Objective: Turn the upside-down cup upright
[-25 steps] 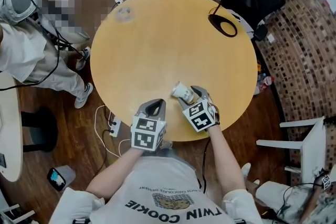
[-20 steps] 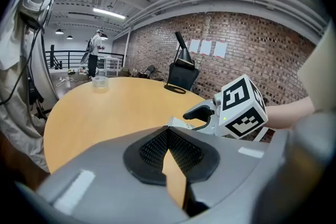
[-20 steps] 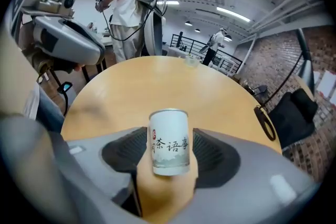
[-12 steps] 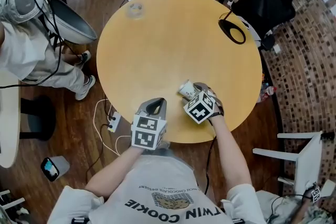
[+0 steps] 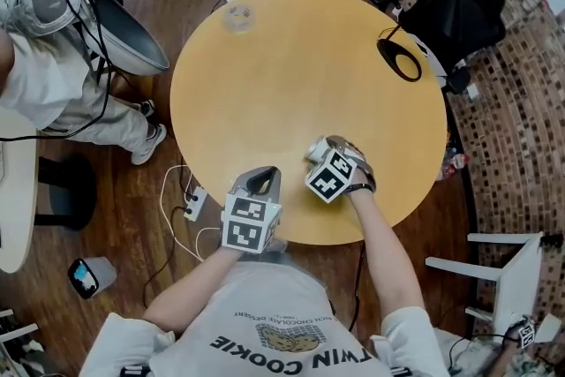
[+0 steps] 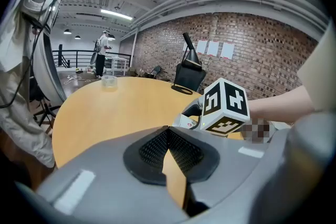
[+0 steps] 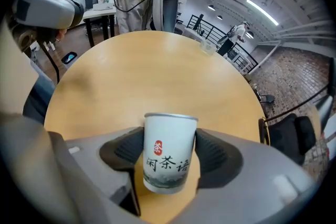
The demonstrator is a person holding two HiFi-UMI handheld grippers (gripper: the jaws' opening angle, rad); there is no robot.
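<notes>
Cup (image 7: 169,160) turned mouth-up in my right gripper (image 7: 169,139); setting it down and letting go are left.

My right gripper has its jaws spread wide and bearing on both sides of the cup, pinching it. In that gripper's view the wider open end is at the top and the print reads the right way up, so I judge the flip itself as good as done. The cup is over the near part of the round table (image 5: 291,66), close to my edge and just past the gripper in the head view. I can't tell whether its base rests flat on the wood or hangs slightly tilted above it. My left gripper (image 6: 168,136) sits just beside, jaws pressed together on nothing. What I reckon is left: seat the base flat, open up, and back away without knocking the cup over.
</notes>
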